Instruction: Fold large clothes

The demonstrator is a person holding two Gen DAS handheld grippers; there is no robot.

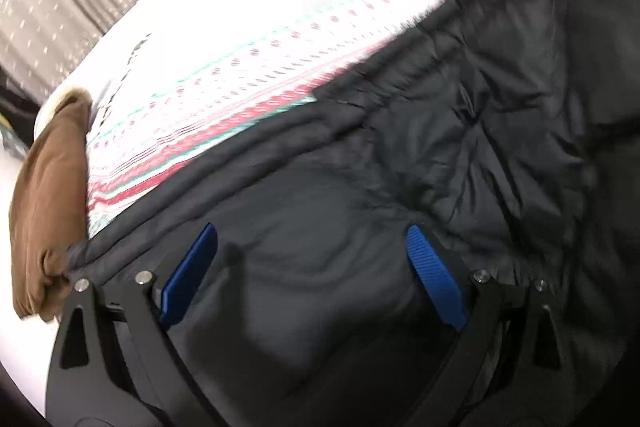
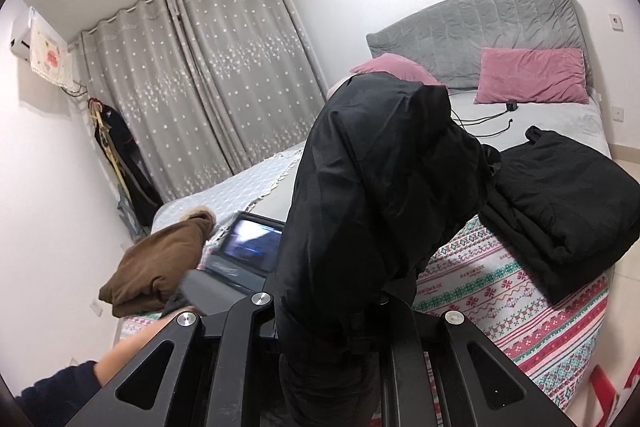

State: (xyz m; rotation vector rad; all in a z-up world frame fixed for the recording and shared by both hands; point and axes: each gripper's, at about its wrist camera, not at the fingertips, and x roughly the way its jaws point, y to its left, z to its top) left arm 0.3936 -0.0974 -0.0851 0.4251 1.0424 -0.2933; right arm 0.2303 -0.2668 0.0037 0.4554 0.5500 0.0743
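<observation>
A large black padded jacket (image 1: 460,147) lies on the patterned blanket (image 1: 248,75) of the bed. My left gripper (image 1: 312,239) is open, its blue pads (image 1: 436,279) spread wide just above the jacket's dark lining. In the right wrist view, my right gripper (image 2: 328,307) is shut on the black jacket (image 2: 372,187) and holds a long part of it lifted high above the bed; its fingertips are hidden in the cloth.
A folded brown garment (image 2: 160,267) lies at the bed's left edge, also in the left wrist view (image 1: 48,203). A folded black garment (image 2: 560,203) sits on the right of the blanket (image 2: 520,299). A tablet (image 2: 252,247), pink pillows (image 2: 532,75) and cables lie farther back.
</observation>
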